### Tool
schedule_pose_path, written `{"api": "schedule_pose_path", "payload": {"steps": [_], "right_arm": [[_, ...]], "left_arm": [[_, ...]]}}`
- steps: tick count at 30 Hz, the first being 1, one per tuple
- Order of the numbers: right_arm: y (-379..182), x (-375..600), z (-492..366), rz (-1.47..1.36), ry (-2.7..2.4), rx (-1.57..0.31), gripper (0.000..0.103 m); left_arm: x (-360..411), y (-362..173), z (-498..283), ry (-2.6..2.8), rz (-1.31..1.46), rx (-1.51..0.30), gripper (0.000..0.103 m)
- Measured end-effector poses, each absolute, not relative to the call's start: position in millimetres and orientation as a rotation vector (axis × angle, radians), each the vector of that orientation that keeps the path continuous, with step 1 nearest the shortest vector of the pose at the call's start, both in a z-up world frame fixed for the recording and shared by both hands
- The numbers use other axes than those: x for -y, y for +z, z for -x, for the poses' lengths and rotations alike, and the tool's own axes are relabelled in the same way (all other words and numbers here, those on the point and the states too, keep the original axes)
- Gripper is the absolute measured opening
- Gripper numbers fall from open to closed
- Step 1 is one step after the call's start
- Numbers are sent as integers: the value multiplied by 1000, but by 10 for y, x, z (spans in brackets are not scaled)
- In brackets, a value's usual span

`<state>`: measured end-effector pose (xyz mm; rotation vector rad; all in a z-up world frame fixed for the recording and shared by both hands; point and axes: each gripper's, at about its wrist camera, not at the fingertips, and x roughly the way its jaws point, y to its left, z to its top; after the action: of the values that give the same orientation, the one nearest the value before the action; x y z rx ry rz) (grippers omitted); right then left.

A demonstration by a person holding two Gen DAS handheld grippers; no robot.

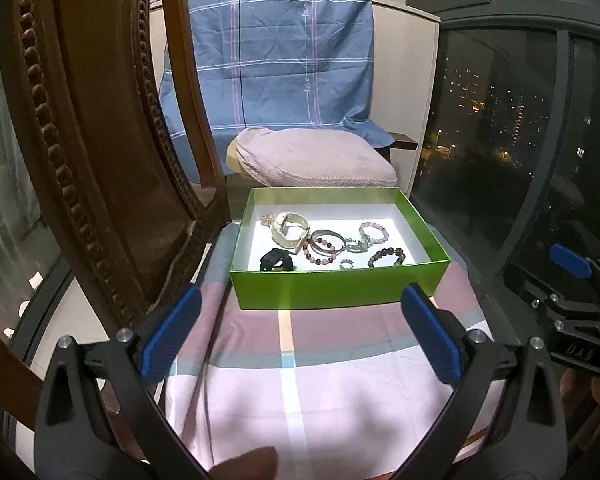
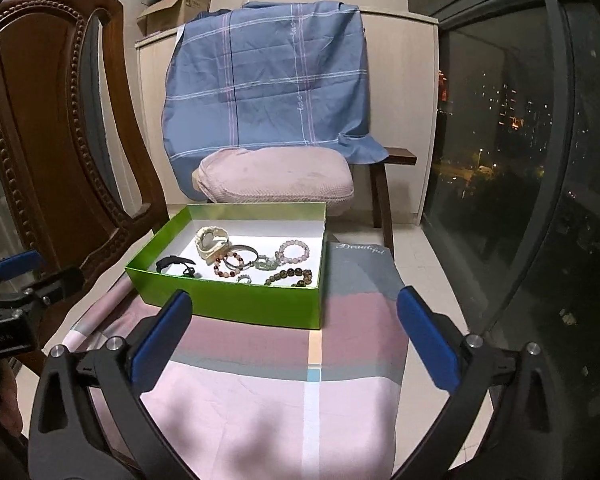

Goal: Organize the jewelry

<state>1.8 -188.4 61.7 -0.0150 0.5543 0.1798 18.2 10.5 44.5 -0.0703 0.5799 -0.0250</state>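
Resting on a checked pink, grey and white cloth [image 1: 324,364], a green box [image 1: 336,284] with a white floor holds all the jewelry that shows. Inside it, a cream watch [image 1: 290,230] lies toward the far left corner, with a black band [image 1: 274,261] nearer the front wall. A silver bangle [image 1: 327,239] overlaps a bracelet of pink and dark red beads [image 1: 319,251] near the middle. A pale pink bead bracelet [image 1: 374,233] sits toward the far right, a dark brown bead bracelet [image 1: 387,258] in front of it, and a small ring [image 1: 346,265] lies by the front wall between the two beaded ones.

Both tools hang short of the box, above the cloth. The left hand-held gripper [image 1: 300,332] has its blue pads spread wide with nothing between them. The right hand-held gripper [image 2: 296,340] is likewise spread wide and grips nothing; its pads frame the box's near wall without touching it. A carved wooden chair back [image 2: 48,128] stands at left, and a blue checked sheet [image 2: 268,80] drapes a seat behind a pink cushion [image 2: 276,176].
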Motion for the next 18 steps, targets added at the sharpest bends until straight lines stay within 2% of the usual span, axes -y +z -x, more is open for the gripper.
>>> {"api": "schedule_pose_path", "payload": {"steps": [18], "right_arm": [[600, 1869, -11, 9, 185, -563, 100]], "left_arm": [[-61, 430, -230, -35, 66, -597, 99]]}}
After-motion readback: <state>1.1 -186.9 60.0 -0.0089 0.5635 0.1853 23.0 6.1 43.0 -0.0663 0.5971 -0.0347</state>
